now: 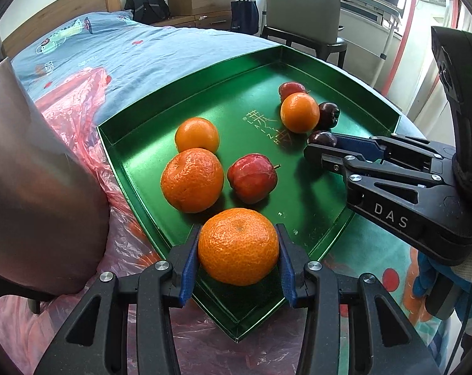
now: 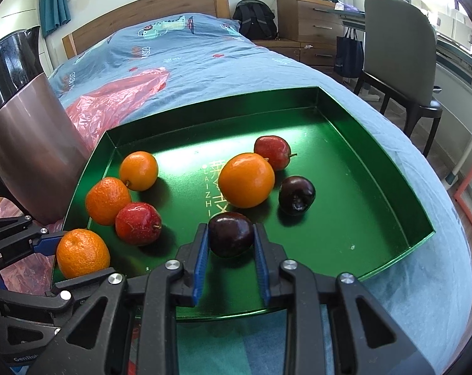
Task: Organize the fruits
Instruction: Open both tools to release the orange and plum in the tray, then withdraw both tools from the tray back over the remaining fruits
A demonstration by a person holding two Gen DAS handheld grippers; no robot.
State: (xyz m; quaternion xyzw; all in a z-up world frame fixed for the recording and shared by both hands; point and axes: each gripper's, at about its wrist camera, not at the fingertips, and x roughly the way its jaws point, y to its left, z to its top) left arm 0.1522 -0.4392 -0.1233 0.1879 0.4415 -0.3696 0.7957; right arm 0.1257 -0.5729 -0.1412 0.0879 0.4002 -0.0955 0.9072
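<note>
A green tray (image 1: 135, 131) (image 2: 376, 168) lies on the bed with several fruits in it. My left gripper (image 1: 238, 250) is shut on a bumpy mandarin (image 1: 238, 245) (image 2: 82, 253) at the tray's near corner. My right gripper (image 2: 231, 234) (image 1: 317, 148) is shut on a dark plum (image 2: 231, 232) (image 1: 322, 138) resting on the tray floor. Near the left gripper lie another mandarin (image 1: 192, 179), a smooth orange (image 1: 197, 135) and a red apple (image 1: 252, 177). Further off are an orange (image 2: 246, 179), a red apple (image 2: 271, 152) and a second dark plum (image 2: 296, 195).
A brown metallic pitcher (image 2: 32, 137) (image 1: 38, 187) stands just left of the tray. A red plastic bag (image 2: 117, 100) lies on the blue bedsheet (image 2: 189, 53) beside it. A grey chair (image 2: 401, 62), drawers and a desk stand beyond the bed.
</note>
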